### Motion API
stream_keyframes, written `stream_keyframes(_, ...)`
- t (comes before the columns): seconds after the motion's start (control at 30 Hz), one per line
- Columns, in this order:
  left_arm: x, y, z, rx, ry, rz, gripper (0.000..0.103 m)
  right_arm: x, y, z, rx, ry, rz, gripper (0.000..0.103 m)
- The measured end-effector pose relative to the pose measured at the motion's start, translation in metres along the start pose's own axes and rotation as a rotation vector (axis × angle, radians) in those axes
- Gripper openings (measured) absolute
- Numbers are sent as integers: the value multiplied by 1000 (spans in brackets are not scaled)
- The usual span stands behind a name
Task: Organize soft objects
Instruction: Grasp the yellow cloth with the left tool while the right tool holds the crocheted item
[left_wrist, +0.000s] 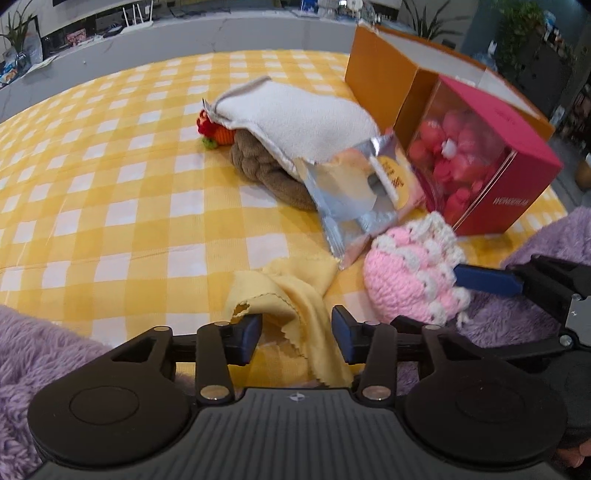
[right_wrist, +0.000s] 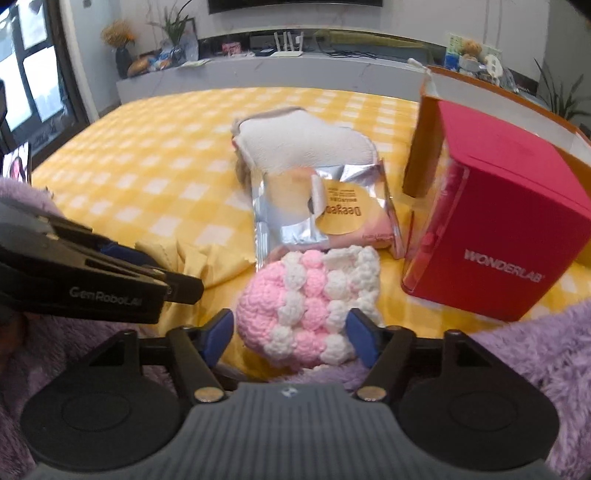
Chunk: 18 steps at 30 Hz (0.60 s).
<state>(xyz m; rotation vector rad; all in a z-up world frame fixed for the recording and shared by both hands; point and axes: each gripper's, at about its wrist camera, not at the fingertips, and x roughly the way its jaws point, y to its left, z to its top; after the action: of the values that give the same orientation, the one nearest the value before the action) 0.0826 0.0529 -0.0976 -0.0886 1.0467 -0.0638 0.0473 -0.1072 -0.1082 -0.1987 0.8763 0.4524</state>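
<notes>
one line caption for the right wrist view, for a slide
Open right gripper around a pink and white crochet pouch on a yellow checked cloth.

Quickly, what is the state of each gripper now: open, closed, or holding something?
Left gripper: open, the yellow cloth lies loose between its jaws.
Right gripper: open around the pink and white crochet piece, not pressing it.

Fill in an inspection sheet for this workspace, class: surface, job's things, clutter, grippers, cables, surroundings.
Surface: yellow checked cloth.
Job's things: yellow cloth; pink crochet piece; white towel over brown knit; orange toy.
Clutter: foil packet; red box; orange box.
Grippers: left hand-held gripper open around yellow cloth; right hand-held gripper open around crochet piece.
Cables: nothing seen.
Surroundings: purple blanket; shelf with plants.
</notes>
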Motion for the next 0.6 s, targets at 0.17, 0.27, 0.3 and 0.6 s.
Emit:
stream_keyframes(0.17, 11, -2, 3, 9, 47, 35, 53, 11, 12, -2, -82, 19, -65, 71)
stream_keyframes(0.27, 16, -5, 4, 15, 61, 66, 53, 11, 13, -5, -102, 17, -92, 64)
stream_keyframes(0.3, 17, -6, 4, 18, 61, 75, 53, 11, 13, -5, -103, 17, -93, 62)
stream_keyframes(0.6, 17, -10, 3, 44, 32, 95, 29, 5, 6, -5, -61, -1, -103, 35)
